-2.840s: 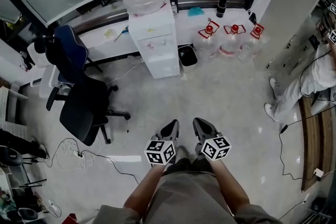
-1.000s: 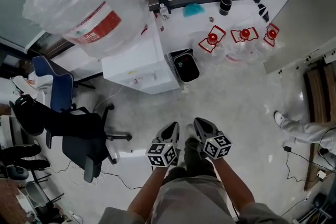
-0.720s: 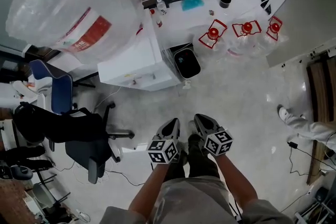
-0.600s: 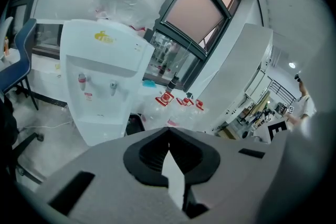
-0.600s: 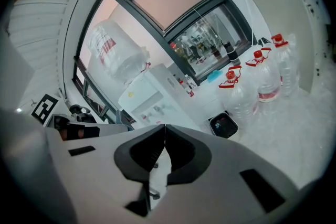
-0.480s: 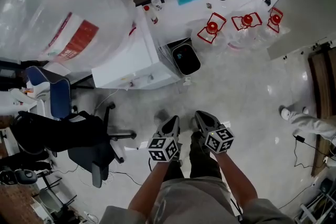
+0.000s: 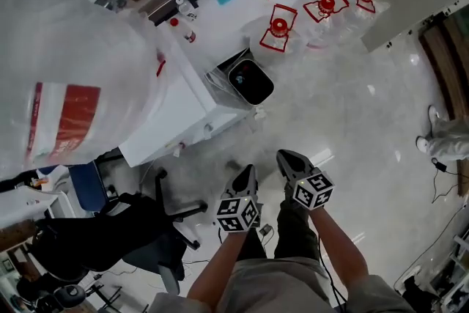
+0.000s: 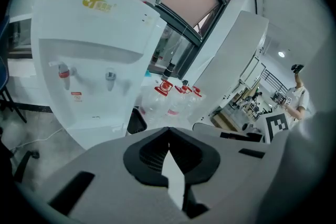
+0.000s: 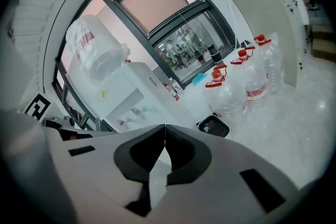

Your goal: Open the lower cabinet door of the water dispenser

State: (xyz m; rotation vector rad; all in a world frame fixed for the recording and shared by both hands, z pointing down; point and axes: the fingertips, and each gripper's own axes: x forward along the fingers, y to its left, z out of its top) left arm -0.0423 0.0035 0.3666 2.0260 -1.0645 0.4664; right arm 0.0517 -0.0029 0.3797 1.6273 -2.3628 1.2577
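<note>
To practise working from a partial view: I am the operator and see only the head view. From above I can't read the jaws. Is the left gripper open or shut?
Observer: Shut. In the left gripper view the left gripper has its jaws together, with nothing between them.
Operator: And the right one?
Observer: The right gripper is also shut and empty in its own view.
Operator: Is the door open?
Observer: The left gripper view faces the front of the water dispenser. Only the top of the lower cabinet door shows above the gripper's body, and it looks closed.
</note>
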